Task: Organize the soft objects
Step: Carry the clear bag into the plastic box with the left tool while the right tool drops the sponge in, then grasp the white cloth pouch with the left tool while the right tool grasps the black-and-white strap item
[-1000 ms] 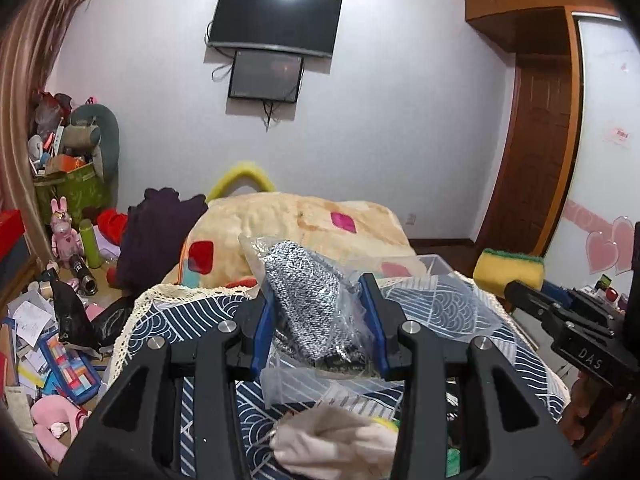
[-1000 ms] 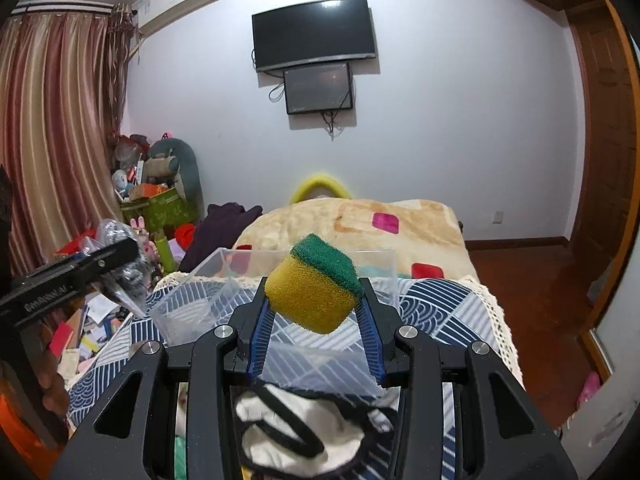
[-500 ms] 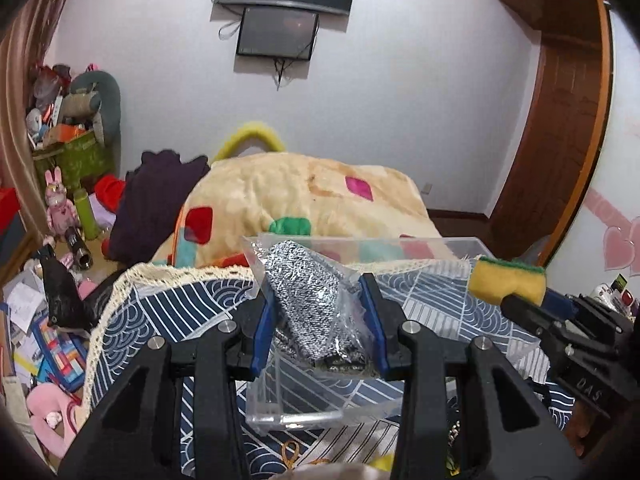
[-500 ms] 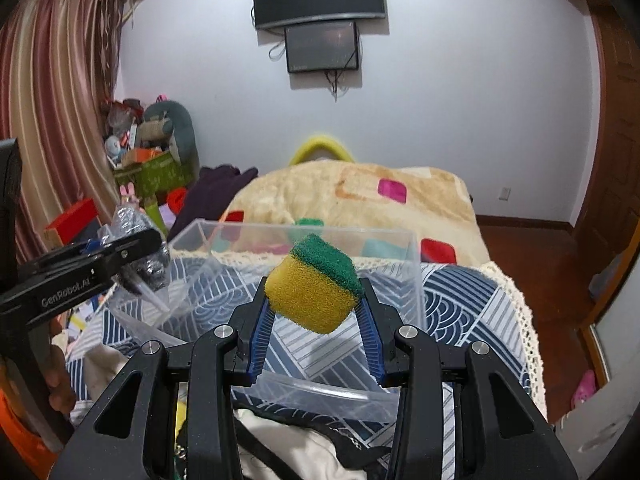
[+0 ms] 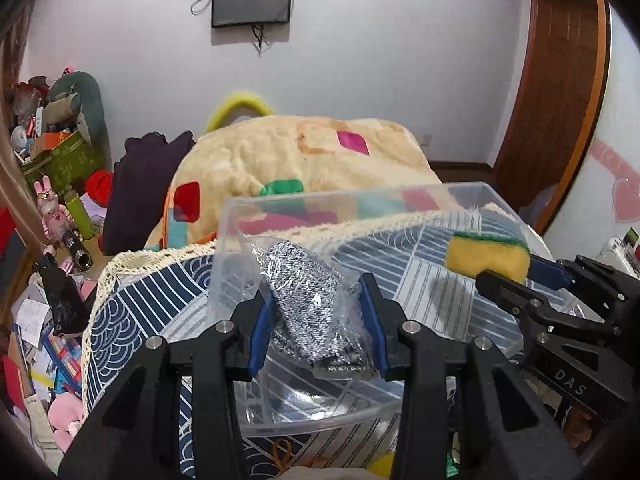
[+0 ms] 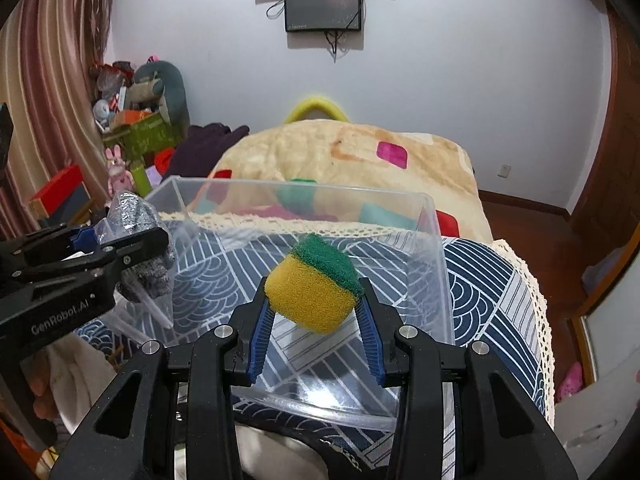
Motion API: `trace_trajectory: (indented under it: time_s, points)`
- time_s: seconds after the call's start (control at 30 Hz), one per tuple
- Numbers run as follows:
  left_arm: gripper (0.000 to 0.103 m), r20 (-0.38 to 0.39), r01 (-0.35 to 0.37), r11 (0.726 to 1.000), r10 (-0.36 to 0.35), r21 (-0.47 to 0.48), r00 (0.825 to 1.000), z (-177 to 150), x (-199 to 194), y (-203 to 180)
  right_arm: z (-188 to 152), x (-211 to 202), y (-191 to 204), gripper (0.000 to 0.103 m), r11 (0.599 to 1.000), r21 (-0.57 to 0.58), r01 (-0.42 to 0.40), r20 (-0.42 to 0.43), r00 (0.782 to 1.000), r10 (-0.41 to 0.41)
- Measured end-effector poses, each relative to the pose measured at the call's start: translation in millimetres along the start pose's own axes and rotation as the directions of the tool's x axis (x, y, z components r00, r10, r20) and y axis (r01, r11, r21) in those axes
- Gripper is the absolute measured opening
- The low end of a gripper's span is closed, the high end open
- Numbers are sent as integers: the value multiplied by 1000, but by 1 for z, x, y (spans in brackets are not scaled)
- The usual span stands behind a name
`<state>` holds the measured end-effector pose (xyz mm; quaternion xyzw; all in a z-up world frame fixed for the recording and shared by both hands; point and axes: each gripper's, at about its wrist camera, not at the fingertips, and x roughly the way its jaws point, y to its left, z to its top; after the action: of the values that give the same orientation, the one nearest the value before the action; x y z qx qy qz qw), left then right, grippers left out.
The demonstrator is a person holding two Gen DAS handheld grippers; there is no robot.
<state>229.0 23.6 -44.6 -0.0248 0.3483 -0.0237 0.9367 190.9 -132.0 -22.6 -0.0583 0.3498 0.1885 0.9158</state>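
My left gripper [image 5: 316, 320] is shut on a clear plastic bag holding a grey speckled cloth [image 5: 312, 308], held over the left part of a clear plastic bin [image 5: 452, 196]. My right gripper [image 6: 314, 308] is shut on a yellow sponge with a green scouring top [image 6: 312, 284], held over the bin [image 6: 436, 248]. The sponge [image 5: 486, 254] and right gripper also show at the right of the left wrist view. The bagged cloth [image 6: 138, 224] and left gripper show at the left of the right wrist view. The bin's inside looks bare.
The bin stands on a blue-and-white patterned cloth with a lace edge [image 6: 516, 272]. Behind it lies a beige quilt with coloured patches [image 5: 304, 160]. Light fabric [image 6: 80, 364] lies near the bin's front. Toys and clutter fill the floor at left [image 5: 52, 216]. A wooden door [image 5: 560, 92] is at right.
Both grippers have moved forward and tilted down, from short of the bin to over its inside, each keeping hold of its item. The bin now fills the lower view.
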Motion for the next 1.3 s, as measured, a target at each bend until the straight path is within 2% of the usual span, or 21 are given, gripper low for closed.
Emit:
trace_trajectory:
  time_s: [0.13,0.23,0.27,0.37,0.47,0.67,0.77,0.9,1.03,1.17,1.3]
  points:
    - [41,-28,29,1000,-29,2,999,-4,2,-1,0,0,2,39,1000,-16,4,-14,1000,-4]
    - [48,-26,30,999,-30,11,999,-5,-2,-3,1,-1,1,44,1000,-23,9,-12,1000,-9]
    - [53,-23,31,999,-31,14,999,-5,-3,-3,1,-2,1,48,1000,-25,9,-10,1000,-9]
    - [60,-1,37,999,-37,15,999,-3,-12,-3,3,-7,0,57,999,-28,19,9,1000,-19]
    - [62,23,45,999,-45,11,999,-1,-24,-1,5,-15,-1,59,1000,-24,20,30,999,-19]
    - [71,75,59,998,-59,4,995,3,-52,3,8,-35,-1,73,999,-20,34,95,995,-32]
    - [72,106,46,999,-47,12,993,1,-67,2,9,-47,0,75,999,-19,26,126,992,-24]
    - [80,139,35,999,-38,20,990,-6,-84,2,5,-64,1,75,1000,-21,18,165,986,-15]
    - [83,166,11,1000,-16,29,986,-19,-97,-1,-3,-76,6,76,999,-37,27,194,981,-19]
    - [90,168,-5,999,0,33,986,-35,-105,-2,-13,-84,8,81,998,-45,33,205,979,-23]
    - [91,143,5,1000,-8,19,990,-51,-105,0,-28,-83,7,81,999,-34,2,184,983,5]
